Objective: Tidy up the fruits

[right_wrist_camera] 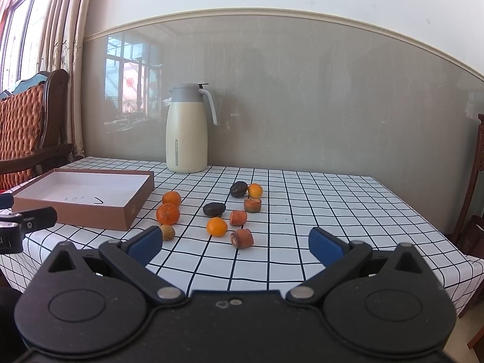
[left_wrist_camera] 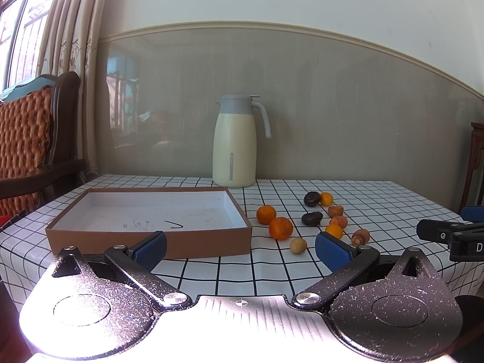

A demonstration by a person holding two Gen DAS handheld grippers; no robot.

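An empty brown box (right_wrist_camera: 81, 196) is seen at the left of the checked worktop (right_wrist_camera: 332, 211). Just right of it, mandarins (right_wrist_camera: 168, 214), dark fruits (right_wrist_camera: 214, 209) and carrot pieces (right_wrist_camera: 242, 237) lie scattered. The left tool (left_wrist_camera: 240, 249) and right tool (right_wrist_camera: 236, 243) are held spread wide, grasping nothing.

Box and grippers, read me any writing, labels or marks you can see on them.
"D": white letter on the right gripper, cut off at the frame edge.
Box floor: handwritten scribbles and a check-like stroke, unreadable.
Box side: small emblem, too blurred.
Jug: no text.
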